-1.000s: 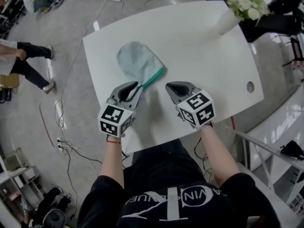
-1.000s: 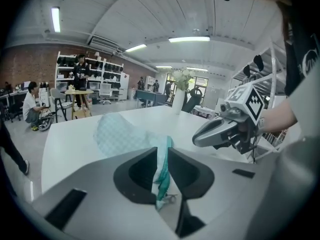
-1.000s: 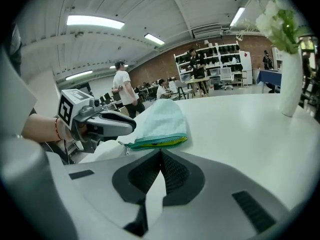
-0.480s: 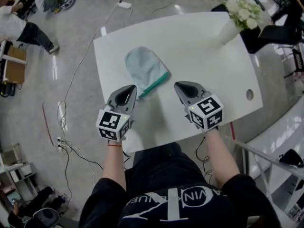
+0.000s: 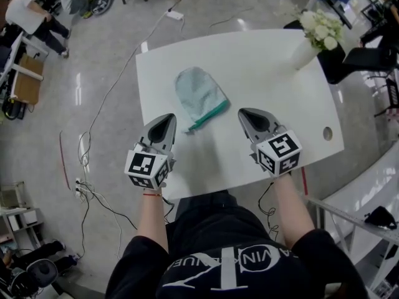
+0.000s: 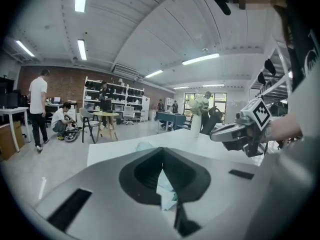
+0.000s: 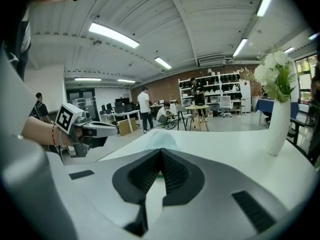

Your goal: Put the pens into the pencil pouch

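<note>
Left claw [image 5: 166, 119] and right claw [image 5: 247, 114], both closed on nothing, hover side by side, tipped slightly downward above the tabletop [image 5: 268, 80], pencil pouch [image 5: 197, 94] lying flat at the left claw's 1 o'clock; shirt [image 5: 218, 273] print unreadable.

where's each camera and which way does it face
Head view: on the person's head, looking steeply down at the table, pencil pouch, both forearms, left gripper, right gripper.
Left gripper view: on the left gripper, facing along its shut jaws across the table; right gripper at right.
Right gripper view: on the right gripper, jaws shut; left gripper at left.
Shared: both gripper views see the pencil pouch and flower vase.
</note>
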`<state>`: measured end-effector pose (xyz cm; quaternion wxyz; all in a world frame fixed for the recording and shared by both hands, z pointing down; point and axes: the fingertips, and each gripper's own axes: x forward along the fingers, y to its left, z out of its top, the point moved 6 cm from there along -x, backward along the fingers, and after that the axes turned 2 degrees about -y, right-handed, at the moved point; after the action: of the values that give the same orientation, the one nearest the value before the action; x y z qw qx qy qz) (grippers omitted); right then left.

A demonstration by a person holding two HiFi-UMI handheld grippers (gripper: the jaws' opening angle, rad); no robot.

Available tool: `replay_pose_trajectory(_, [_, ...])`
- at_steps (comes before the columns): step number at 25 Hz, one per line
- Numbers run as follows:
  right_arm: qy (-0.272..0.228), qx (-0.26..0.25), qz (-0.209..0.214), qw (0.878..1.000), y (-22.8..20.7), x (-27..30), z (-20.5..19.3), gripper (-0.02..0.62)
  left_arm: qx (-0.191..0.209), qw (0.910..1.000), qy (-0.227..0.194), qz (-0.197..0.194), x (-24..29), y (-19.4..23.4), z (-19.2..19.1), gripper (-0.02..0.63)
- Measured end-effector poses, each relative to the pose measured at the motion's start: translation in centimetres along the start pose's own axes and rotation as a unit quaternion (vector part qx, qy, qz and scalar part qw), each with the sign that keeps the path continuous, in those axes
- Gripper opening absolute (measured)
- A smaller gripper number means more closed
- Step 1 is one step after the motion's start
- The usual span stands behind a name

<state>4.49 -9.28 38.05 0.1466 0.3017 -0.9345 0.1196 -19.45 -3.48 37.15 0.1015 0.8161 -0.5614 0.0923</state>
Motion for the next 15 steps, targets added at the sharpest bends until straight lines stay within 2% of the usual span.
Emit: replay_pose_trajectory(15, [-0.048,-0.025,-0.004,0.999,1.3,-1.7,3.2,0.009,-0.018,0.9958,-0.064,0.062,-4.2,1.6,3.0,0.003])
